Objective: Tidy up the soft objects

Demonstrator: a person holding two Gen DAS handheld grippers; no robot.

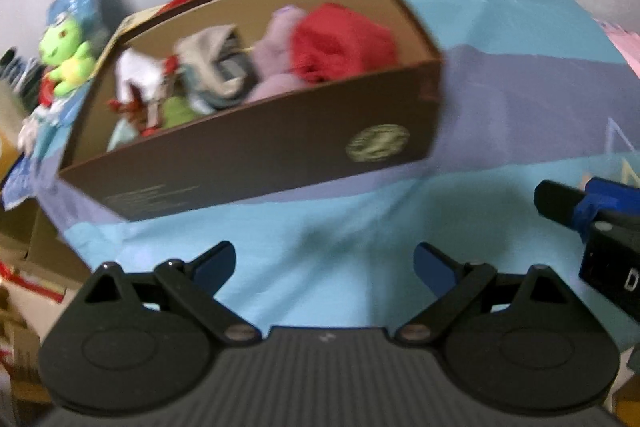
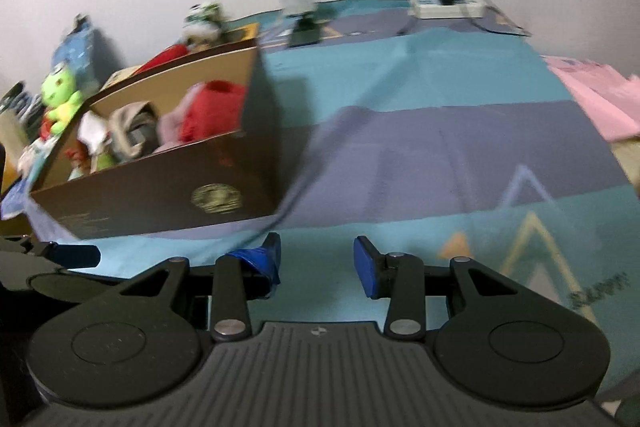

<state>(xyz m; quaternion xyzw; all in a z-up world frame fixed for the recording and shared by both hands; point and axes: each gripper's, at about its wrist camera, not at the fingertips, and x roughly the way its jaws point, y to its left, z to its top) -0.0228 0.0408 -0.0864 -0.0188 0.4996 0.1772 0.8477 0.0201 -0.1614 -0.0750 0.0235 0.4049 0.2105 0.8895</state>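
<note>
A brown cardboard box [image 1: 256, 151] stands on the blue patterned cloth and holds several soft things: a red cloth [image 1: 340, 43], a lilac cloth [image 1: 276, 51], a grey garment [image 1: 216, 55] and a white plush toy [image 1: 140, 83]. The same box [image 2: 160, 195] sits left of centre in the right wrist view. My left gripper [image 1: 324, 267] hangs open over bare cloth in front of the box, nothing between its fingers. My right gripper [image 2: 316, 259] is open too, jaws partly apart and empty; its tip [image 1: 560, 203] shows at the right edge of the left wrist view.
A green plush toy [image 1: 66, 59] leans against the wall left of the box. A power strip with a plug [image 2: 448, 7], a small grey device on a stand [image 2: 300, 11] and a panda-like toy [image 2: 204, 19] line the far edge. Pink fabric [image 2: 600, 99] lies at right.
</note>
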